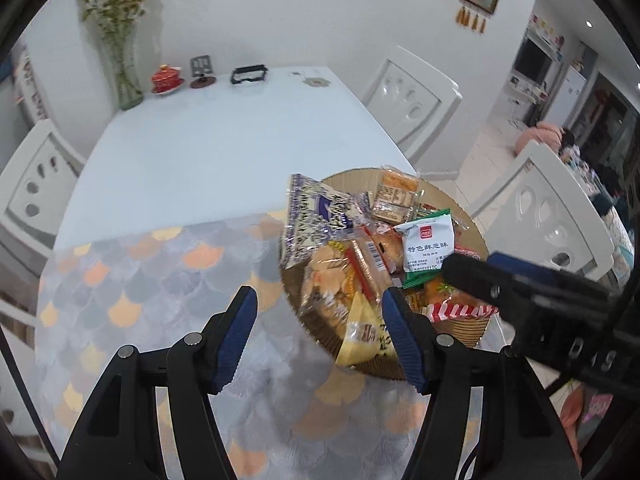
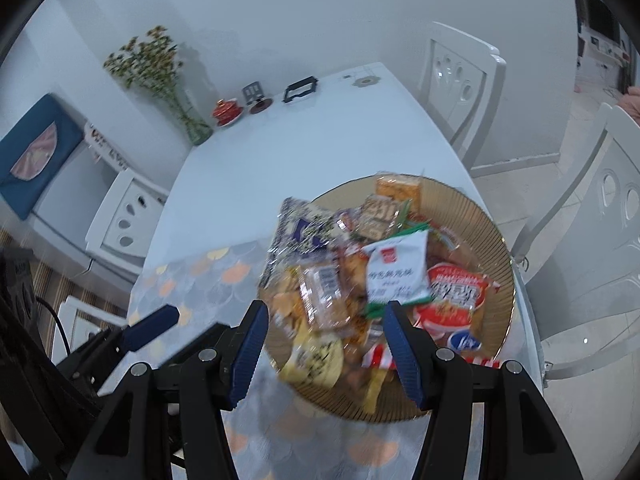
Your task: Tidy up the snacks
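Note:
A round ribbed golden plate [image 1: 352,178] [image 2: 492,236] piled with several snack packets sits at the table's right edge. On top lies a white and green packet [image 1: 428,242] [image 2: 398,272]; a blue patterned packet [image 1: 316,212] [image 2: 300,228] hangs over the left rim. A red packet [image 2: 456,300] lies at the right. My left gripper [image 1: 320,332] is open and empty, hovering over the plate's near left rim. My right gripper [image 2: 326,346] is open and empty, just above the near packets; it also shows in the left wrist view [image 1: 500,284].
A scale-patterned mat [image 1: 160,288] covers the near table. A vase with flowers [image 1: 120,40], a red lidded cup [image 1: 166,78] and a black holder [image 1: 249,75] stand at the far edge. White chairs [image 1: 412,96] flank the table.

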Motion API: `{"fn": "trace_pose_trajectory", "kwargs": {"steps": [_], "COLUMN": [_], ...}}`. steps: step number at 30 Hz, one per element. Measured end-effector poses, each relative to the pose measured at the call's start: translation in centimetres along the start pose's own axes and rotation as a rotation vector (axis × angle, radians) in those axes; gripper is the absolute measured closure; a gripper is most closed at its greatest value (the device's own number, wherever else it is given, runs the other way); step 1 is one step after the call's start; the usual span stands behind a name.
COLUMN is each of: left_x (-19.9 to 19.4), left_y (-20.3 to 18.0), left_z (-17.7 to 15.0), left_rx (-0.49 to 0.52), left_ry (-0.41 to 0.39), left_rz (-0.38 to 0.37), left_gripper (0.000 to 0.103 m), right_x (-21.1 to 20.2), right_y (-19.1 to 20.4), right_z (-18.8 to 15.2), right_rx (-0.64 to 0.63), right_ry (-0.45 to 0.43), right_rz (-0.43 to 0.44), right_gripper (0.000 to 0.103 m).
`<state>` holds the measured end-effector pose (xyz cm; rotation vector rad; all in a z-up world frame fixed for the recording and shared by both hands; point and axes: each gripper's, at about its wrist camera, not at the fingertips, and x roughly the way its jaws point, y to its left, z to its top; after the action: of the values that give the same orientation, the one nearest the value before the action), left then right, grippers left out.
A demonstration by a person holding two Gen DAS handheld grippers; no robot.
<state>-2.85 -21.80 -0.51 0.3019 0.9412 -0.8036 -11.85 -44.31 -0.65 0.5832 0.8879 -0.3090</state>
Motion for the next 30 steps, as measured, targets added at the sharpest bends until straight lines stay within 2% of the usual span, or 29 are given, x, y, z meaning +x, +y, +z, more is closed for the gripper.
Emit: {"fn": "trace_pose_trajectory", "kwargs": {"steps": [6,9,14,18,22,26,30], "left_x": [-2.5,-3.1,-3.9,-3.8,-3.6,-3.0,-3.0], "left_y": [0.5,0.5,0.0,-0.4,-0.3,-0.4,-0.6], "left_z": [-1.8,-2.5,-3.7,-4.6,-5.4,-6.1,-6.3], "left_rx": [0.004,0.020,0.047,0.077,0.060,0.084,0.092], "left_ry": [-0.020,-0.005,-0.016,-0.023,-0.014,-0.006,-0.002], "left_rz": [0.092,0.113,0.188,0.258,0.282,0.365,0.372], "left_gripper": [0.040,0.040,0.040,0.040,0.035,0.035,0.035], "right_x": [-1.5,-2.1,-3.1,-3.7,-3.4,-2.7,-1.9], "right_y": [1.7,2.1,2.4,2.6,2.2,1.8,1.8], "right_z": [-1.8,-2.7,-4.0,-4.6,-5.2,-6.0,-6.4], "right_rx": [-0.050,-0.064,-0.087,-0.106,-0.111,-0.117,-0.145], "right_ry": [-0.003,0.003,0.000,-0.009,0.005,0.028,0.045], "right_rz": [-0.005,-0.013,-0.035,-0.066,-0.079,-0.108,-0.145], "right_gripper": [0.046,0.046,0.046,0.046,0.046,0.046,0.046]}}
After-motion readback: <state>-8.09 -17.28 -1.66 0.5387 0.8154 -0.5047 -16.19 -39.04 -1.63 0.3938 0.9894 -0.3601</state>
